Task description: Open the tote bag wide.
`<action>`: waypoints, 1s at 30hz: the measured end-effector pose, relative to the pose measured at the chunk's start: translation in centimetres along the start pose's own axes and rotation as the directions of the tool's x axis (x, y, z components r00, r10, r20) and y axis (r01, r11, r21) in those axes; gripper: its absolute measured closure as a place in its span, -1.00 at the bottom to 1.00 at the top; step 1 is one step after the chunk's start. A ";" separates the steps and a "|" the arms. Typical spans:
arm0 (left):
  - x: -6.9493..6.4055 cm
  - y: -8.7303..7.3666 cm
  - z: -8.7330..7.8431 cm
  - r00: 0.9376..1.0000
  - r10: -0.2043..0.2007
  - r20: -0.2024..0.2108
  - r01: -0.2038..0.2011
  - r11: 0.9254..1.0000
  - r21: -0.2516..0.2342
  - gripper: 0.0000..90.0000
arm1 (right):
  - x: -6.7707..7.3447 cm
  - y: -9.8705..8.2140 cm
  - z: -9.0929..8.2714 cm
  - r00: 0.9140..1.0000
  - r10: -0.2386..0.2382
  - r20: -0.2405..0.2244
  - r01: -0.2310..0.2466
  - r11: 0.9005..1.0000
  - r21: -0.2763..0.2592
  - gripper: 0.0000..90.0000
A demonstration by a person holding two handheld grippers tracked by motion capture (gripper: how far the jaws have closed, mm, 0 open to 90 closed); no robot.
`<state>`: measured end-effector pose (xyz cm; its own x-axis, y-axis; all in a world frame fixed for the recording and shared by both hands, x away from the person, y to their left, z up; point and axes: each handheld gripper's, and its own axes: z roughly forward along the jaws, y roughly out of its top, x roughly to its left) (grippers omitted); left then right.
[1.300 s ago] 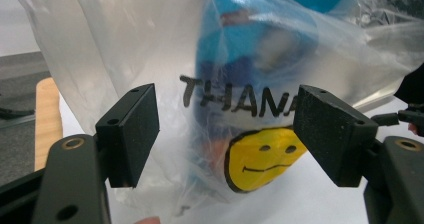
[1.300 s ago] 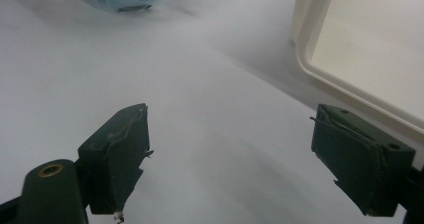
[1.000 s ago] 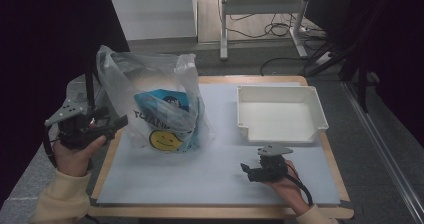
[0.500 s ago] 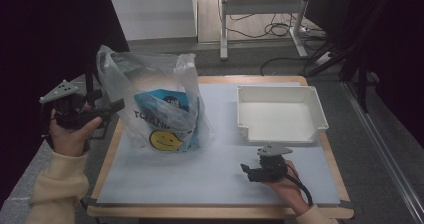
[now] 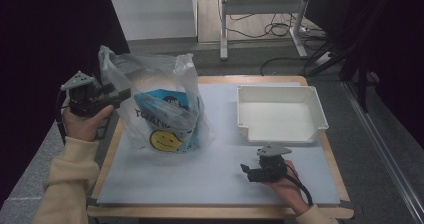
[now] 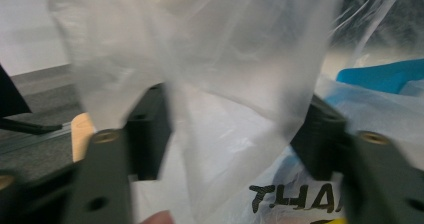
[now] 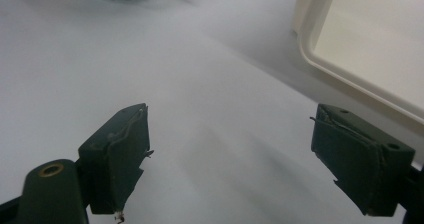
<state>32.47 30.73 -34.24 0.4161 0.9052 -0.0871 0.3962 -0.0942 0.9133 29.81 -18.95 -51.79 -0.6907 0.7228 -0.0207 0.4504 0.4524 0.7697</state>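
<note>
Two tongs are in play. Since a second ago, the left tongs (image 5: 120, 95) have travelled from the lower left of the frame up to the near handle of the plastic bag (image 5: 160, 109), which stands at centre left on the bench (image 5: 210, 211). Their jaws have just been closing, with bag film between them (contact appears incomplete; the film blurs the pads), so a grasp is probably beginning. The right tongs (image 5: 246, 171) rest released, unmoved, below the white tray (image 5: 280, 129).
</note>
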 end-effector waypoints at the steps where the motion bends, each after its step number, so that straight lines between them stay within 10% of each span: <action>1: -0.1 0.0 0.1 1.000 0.003 -0.004 -0.003 1.000 0.002 -0.05 | 0.0 0.0 0.0 1.000 0.000 0.000 0.000 1.000 0.000 -0.65; 6: -0.2 -0.2 0.2 1.000 0.007 0.027 -0.007 1.000 0.015 0.60 | -0.1 0.0 -0.1 1.000 0.002 0.003 -0.002 1.000 -0.002 -0.65; 17: -0.5 -0.3 -1.1 0.997 0.012 0.081 -0.011 1.000 -0.010 0.90 | 0.0 0.1 -0.1 1.000 -0.010 0.007 0.010 1.000 -0.001 -0.64; 30: 0.3 -0.4 -1.7 0.992 -0.006 0.125 0.008 1.000 -0.019 0.92 | 0.9 3.8 -1.9 0.997 -0.051 -0.059 0.043 0.991 -0.130 -0.54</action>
<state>31.07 31.70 -33.95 0.5131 0.8466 -0.1413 0.3836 -0.0789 0.9201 29.81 -17.56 -47.61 -0.7446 0.6671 -0.0220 0.3433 0.4111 0.8445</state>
